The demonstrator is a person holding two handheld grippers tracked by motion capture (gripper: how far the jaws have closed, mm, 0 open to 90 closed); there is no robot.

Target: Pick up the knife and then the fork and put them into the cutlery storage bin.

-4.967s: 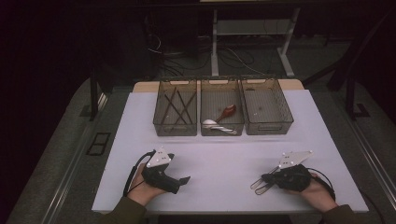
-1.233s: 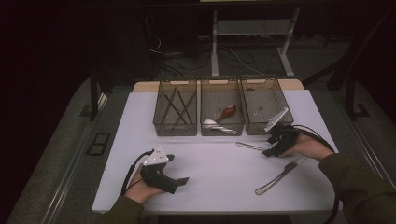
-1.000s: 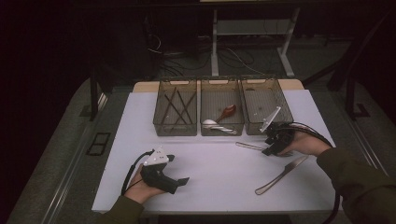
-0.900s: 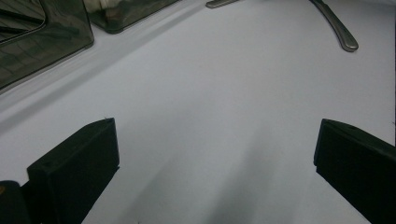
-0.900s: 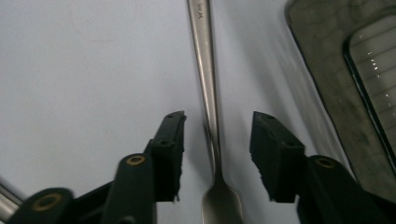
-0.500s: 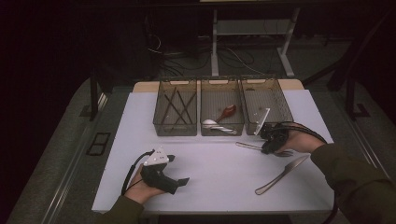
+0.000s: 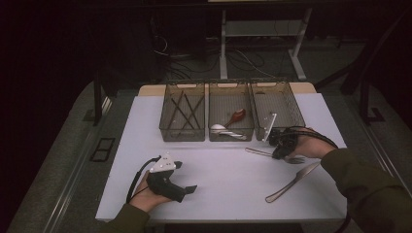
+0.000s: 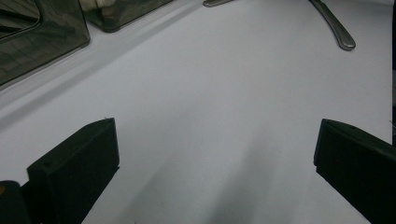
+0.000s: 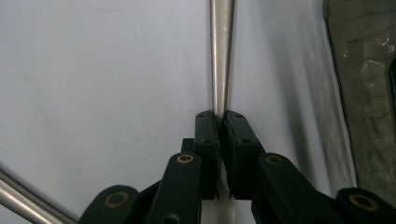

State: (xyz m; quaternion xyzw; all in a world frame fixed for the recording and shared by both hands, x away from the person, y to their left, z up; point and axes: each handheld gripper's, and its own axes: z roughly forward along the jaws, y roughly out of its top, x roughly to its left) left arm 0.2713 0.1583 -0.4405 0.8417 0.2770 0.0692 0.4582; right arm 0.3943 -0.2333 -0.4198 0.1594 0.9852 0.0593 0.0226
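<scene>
A silver fork (image 7: pixel 256 152) lies flat on the white table (image 7: pixel 223 194), just in front of the right-hand bin (image 7: pixel 286 114). My right gripper (image 7: pixel 278 147) is down on it, shut on its handle (image 9: pixel 221 56); in the right gripper view the jaws (image 9: pixel 220 122) pinch the metal strip, which runs straight away from them. A silver knife (image 7: pixel 291 181) lies slantwise nearer the front right. Near the front left, my left gripper (image 7: pixel 170 183) rests in the hand, and its own view (image 8: pixel 215 154) shows the jaws wide apart over bare table.
Three wire bins stand in a row at the back: the left one (image 7: pixel 182 114) holds dark sticks, the middle one (image 7: pixel 232 121) spoons. The knife handle (image 8: pixel 334 25) shows in the left gripper view. A second silver bar (image 9: pixel 28 200) crosses the right gripper view's corner.
The right hand left the front right corner for the fork by the right bin and over the last second slid a little left. The left gripper has stayed put.
</scene>
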